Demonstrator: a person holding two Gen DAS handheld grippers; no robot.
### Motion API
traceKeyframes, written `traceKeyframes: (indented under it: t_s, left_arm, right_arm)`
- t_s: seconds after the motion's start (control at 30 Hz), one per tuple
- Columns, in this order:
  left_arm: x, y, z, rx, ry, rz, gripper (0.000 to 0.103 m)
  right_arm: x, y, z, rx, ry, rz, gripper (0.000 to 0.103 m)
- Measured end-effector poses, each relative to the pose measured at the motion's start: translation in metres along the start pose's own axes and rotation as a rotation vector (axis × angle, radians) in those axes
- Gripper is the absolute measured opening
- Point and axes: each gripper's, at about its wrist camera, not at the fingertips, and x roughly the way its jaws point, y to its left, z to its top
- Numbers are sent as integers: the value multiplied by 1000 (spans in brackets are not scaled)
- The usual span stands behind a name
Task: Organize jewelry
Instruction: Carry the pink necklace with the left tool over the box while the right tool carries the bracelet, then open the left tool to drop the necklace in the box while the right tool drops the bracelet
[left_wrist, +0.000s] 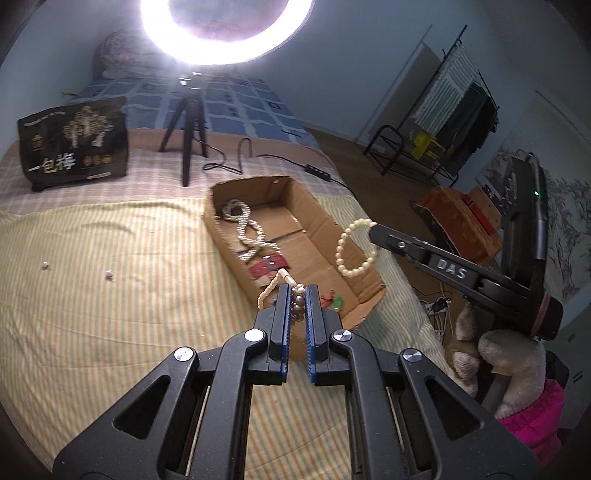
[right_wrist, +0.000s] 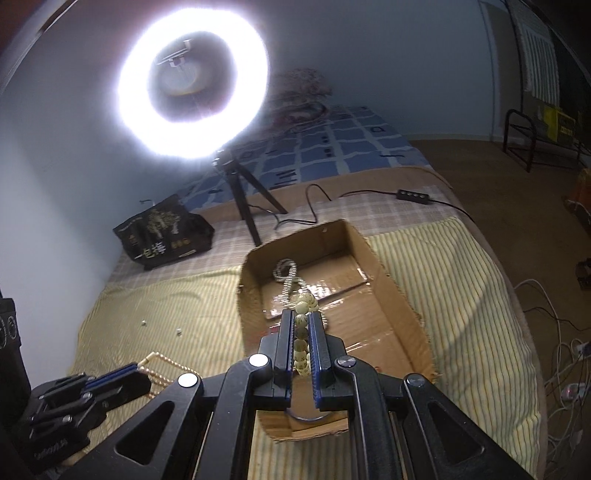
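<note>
Presently, the left gripper was pressed together on a beaded necklace, brown beads caught between its blue pads and a cream strand looping out to the left of the tips, at the centre of the left wrist frame. In the right wrist frame the same gripper appeared at lower left with the cream strand trailing from it over the striped sheet. The right gripper was closed on a pale bead bracelet, a row of its beads pinched between the pads at frame centre. Seen from the left wrist, that bracelet hung as an open ring from the right gripper's tip, right of centre, over the right wall of the cardboard box. The box sat open on the striped sheet, and held a white twisted rope of beads at its upper left, a red item below it, and a small green piece could not be confirmed there; a green piece lay near the lower corner. Two tiny white objects lay on the sheet at left. A ring light on a tripod stood at upper centre, and a black printed bag at upper left.
</note>
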Motion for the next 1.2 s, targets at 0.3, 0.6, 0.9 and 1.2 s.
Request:
traceKeyframes:
  t_s: [0.3, 0.6, 0.9, 1.2]
  left_arm:
    - [35, -23, -1, 14, 39, -18, 5]
    - [58, -34, -4, 39, 61, 8, 5]
    - [67, -44, -8, 96, 59, 37, 5]
    - [67, -46, -7, 117, 50, 42, 5]
  right_arm:
    - [12, -31, 7, 77, 11, -10, 5]
    - [28, -47, 8, 112, 42, -17, 5]
    - [35, -51, 9, 119, 50, -23, 5]
    - [36, -49, 8, 109, 45, -25, 20]
